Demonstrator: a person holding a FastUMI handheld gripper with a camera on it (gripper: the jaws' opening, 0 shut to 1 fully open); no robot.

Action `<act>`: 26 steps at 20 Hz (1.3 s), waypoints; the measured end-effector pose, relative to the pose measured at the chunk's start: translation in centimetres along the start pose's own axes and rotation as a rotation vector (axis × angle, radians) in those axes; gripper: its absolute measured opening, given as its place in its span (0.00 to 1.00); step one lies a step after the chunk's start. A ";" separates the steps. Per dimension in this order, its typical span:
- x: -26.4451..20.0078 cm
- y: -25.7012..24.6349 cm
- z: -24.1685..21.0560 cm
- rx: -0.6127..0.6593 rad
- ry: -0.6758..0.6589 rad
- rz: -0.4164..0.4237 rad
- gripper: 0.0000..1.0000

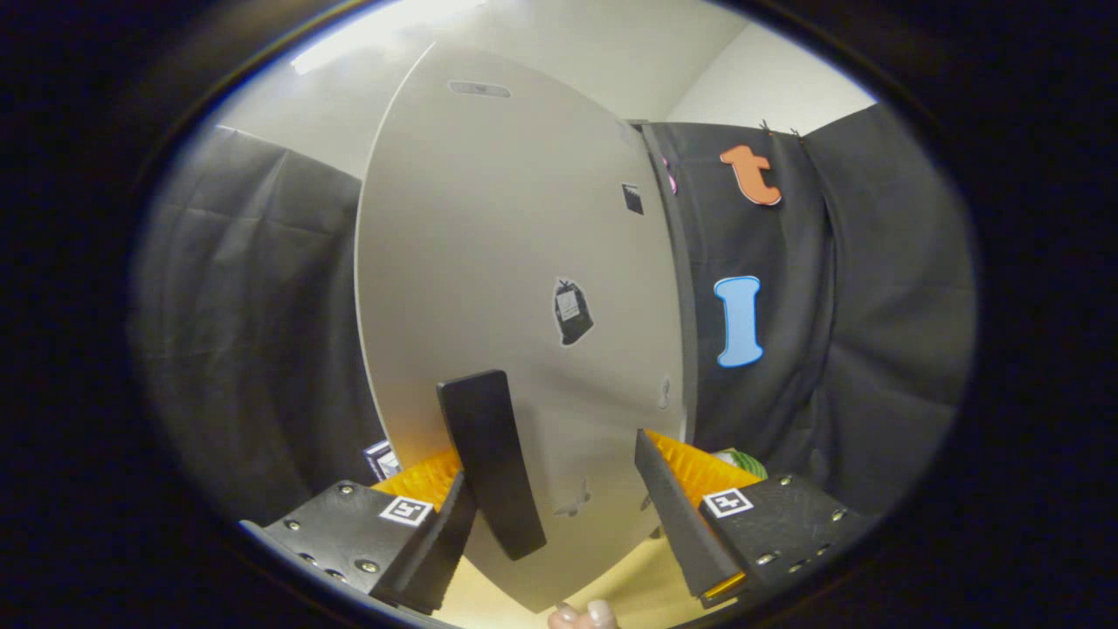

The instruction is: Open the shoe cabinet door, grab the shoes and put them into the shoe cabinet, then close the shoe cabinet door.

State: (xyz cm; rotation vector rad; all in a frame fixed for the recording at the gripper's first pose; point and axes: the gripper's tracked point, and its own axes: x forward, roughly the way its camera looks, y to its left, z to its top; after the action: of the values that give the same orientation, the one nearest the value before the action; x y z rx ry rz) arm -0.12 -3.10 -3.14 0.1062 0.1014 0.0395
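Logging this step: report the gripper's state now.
Gripper: open, fingers spread apart right against the cabinet door, the black handle between them, nothing clamped.

The cabinet door (515,262) hides the cabinet's inside. Its small stickers (572,311) are too blurred to read. Fingertips (583,615) below the fingers (677,515) are cut off.

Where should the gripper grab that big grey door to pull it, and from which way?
Probably by the black handle, a narrow upright bar standing proud of the flat cabinet door. Come straight at the door's face so a finger goes on each side of the bar. The gripper is open, with the handle just inside its left finger and no finger pressing on it yet.
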 end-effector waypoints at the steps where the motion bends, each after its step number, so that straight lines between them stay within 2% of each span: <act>1: 1.0 1.0 -0.3 -0.001 -0.002 0.004 0.97; 10: 9.3 7.9 -1.2 0.001 -0.001 0.086 0.97; 15: 12.5 10.8 -0.9 -0.044 -0.036 0.125 0.99; 17: 14.2 11.0 -0.7 -0.049 -0.034 0.116 0.99; 26: 15.0 11.3 -1.1 -0.074 -0.046 0.049 0.99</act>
State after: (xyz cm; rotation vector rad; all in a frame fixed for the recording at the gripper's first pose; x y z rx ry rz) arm 14.32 8.93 -4.53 0.0354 0.0510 0.0899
